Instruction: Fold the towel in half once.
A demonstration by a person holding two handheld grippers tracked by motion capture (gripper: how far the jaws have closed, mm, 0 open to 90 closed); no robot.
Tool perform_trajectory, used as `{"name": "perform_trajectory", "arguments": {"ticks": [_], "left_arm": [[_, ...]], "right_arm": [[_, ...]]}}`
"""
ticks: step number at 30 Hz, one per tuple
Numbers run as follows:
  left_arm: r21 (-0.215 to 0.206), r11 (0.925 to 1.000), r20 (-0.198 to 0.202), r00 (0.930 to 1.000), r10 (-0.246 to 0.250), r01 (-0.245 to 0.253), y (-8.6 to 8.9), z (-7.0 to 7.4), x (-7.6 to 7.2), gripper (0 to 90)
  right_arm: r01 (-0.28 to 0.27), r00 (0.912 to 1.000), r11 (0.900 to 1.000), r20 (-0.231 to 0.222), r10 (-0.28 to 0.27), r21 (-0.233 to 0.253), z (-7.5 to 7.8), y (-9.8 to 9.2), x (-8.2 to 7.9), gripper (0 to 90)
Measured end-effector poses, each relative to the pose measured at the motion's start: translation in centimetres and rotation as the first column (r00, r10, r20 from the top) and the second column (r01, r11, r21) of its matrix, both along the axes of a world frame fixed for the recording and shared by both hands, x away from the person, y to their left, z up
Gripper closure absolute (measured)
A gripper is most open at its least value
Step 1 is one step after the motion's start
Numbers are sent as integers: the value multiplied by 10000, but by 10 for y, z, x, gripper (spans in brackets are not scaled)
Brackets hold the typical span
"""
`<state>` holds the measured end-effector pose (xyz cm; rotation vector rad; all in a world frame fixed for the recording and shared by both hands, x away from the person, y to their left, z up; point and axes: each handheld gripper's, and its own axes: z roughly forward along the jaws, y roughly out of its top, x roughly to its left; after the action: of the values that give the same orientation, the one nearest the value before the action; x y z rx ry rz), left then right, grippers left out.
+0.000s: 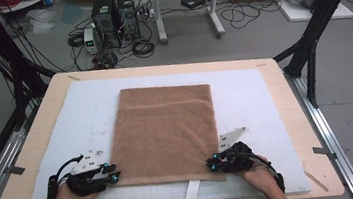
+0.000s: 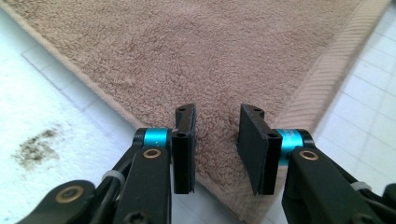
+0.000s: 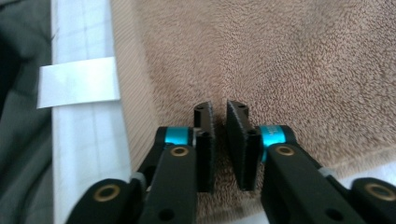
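A brown towel lies flat on the white mat, with a fold line across its far part. My left gripper rests at the towel's near left corner. In the left gripper view, that gripper is open, its jaws a moderate gap apart over the towel corner. My right gripper sits at the near right corner. In the right gripper view, this gripper has its jaws closed to a narrow slit, with towel pile in it.
A white tape strip sticks out from under the towel's near edge and appears again as the strip. A dark stain marks the mat. The wooden table rim frames the mat. Computers and cables stand on the floor beyond.
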<state>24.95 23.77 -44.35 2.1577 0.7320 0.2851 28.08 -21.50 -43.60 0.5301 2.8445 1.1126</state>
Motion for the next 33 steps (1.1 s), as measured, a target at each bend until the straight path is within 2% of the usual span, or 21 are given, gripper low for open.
{"name": "perform_trajectory", "arguments": {"ticks": [2,6,7,9,12,15,18,22,27,29,33], "left_arm": [[-21,10000,-44,10000,-36,36,0,0,-1,666],[-36,10000,-27,10000,-32,32,-1,1,-1,659],[-79,10000,44,10000,-5,6,-1,2,-1,653],[-194,9998,371,9993,56,-49,-2,5,1,649],[-189,9995,469,9985,268,-260,-4,6,8,655],[78,9996,12,9996,280,-281,-6,0,11,657],[-88,9993,-234,9991,354,-357,-3,0,8,655],[173,9998,-274,9996,81,-77,-2,2,3,663],[151,9999,-260,9997,21,-17,-1,3,4,659],[70,9999,-120,9998,128,-127,-1,4,5,636],[-361,9978,232,9982,556,-547,4,9,10,586]], "right_arm": [[-109,9998,9997,147,112,-200,1,0,-2,834],[-217,9996,9996,-187,214,-184,3,-1,1,811],[-260,9993,9996,-255,258,-85,4,-1,3,772],[-113,9999,9998,38,112,175,7,-2,6,726],[66,9999,9955,82,-74,948,10,6,15,666],[-199,9998,9976,56,195,667,6,19,20,655],[-409,9992,9987,-3,409,309,-2,26,20,671],[-460,9988,9980,-146,466,422,-2,22,16,685],[-487,9986,9977,-205,497,471,-2,21,16,674],[-360,9992,9978,-174,370,549,0,20,17,634],[344,9994,9962,61,-350,796,4,13,21,557]]}}
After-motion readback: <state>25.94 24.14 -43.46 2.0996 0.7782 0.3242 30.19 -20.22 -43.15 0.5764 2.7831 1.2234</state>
